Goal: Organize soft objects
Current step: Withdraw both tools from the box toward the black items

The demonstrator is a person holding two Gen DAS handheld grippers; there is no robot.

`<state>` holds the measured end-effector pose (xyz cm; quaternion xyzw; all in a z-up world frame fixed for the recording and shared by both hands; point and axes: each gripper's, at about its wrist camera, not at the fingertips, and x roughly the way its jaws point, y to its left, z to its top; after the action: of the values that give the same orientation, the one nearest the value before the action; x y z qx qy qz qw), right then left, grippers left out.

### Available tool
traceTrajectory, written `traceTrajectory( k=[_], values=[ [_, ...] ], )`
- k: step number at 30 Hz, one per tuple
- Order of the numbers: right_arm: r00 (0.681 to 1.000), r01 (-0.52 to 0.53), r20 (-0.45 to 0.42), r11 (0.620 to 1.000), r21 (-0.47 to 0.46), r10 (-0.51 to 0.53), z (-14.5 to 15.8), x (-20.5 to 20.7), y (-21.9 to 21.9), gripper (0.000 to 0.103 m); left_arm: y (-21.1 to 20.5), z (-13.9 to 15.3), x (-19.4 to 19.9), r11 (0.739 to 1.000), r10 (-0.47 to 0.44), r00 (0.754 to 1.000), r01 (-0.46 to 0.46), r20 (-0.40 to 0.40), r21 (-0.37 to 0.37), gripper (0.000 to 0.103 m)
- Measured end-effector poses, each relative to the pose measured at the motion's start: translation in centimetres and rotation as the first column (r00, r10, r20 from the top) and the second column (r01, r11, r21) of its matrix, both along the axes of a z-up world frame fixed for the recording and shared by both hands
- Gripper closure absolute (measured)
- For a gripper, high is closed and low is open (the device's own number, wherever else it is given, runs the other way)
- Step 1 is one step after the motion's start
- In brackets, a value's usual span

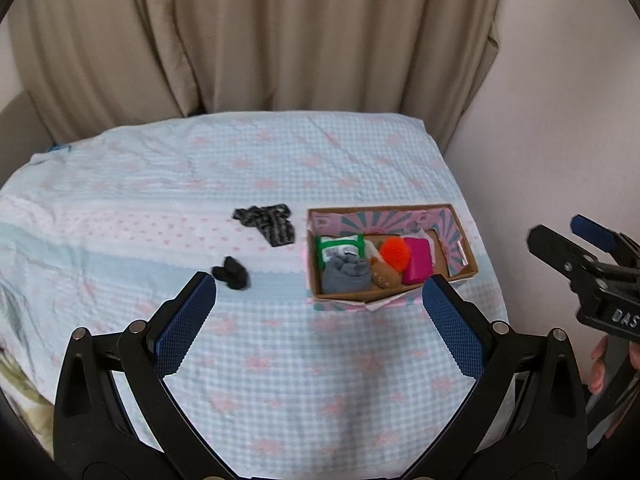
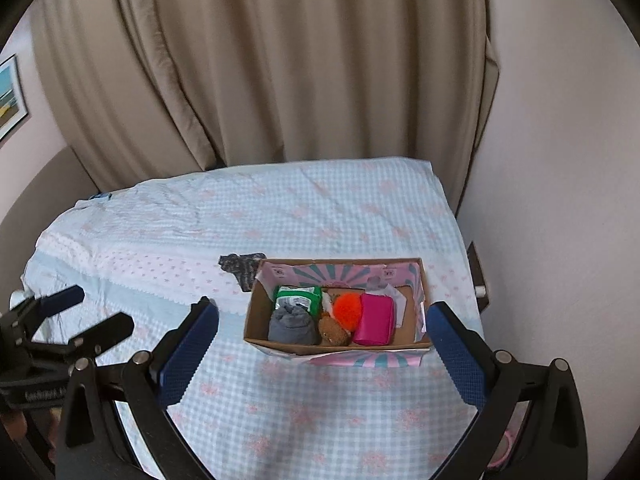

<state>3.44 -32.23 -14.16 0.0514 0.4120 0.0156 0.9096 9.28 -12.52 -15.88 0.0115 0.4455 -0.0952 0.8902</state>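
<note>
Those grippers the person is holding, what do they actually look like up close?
Each is a black plastic two-finger gripper. The left gripper has curved black arms joined by round silver pivot pins, and flat fingers faced with dark blue, fine-textured pads. The right gripper matches. Seen from the side, the right one carries white lettering beginning "DAS". No sleeves or cables show.

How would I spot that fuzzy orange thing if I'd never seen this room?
Find the cardboard box on the checked bedspread. The orange pom-pom sits mid-box, between the green wipes packet and the pink pouch. It alone is round, fluffy and bright orange.
</note>
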Motion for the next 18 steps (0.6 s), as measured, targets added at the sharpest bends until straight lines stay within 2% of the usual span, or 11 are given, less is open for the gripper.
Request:
traceTrajectory(
  k=[8,12,18],
  values=[
    [0.998,0.012,0.065,1.000,-0.018,-0.011,1.8,-2.6,3.0,0.000,6.1,1.5,-1.7,0.999,0.047,0.998,-0.046,0.042,-0.029,0.000],
    [0.996,0.037,0.076,0.998,0.060,-0.042,2.2,-2.0,4.8,0.000,9.5,1.6,-1.3,0.998,0.046,0.997,-0.043,0.057,-0.053,0.000],
    [0.995,0.031,0.093,0.998,0.045,-0.035,2.6,0.6,10.1,0.000,14.3,1.1,0.9,0.998,0.006,0.999,-0.003,0.053,-0.056,0.000]
  ],
)
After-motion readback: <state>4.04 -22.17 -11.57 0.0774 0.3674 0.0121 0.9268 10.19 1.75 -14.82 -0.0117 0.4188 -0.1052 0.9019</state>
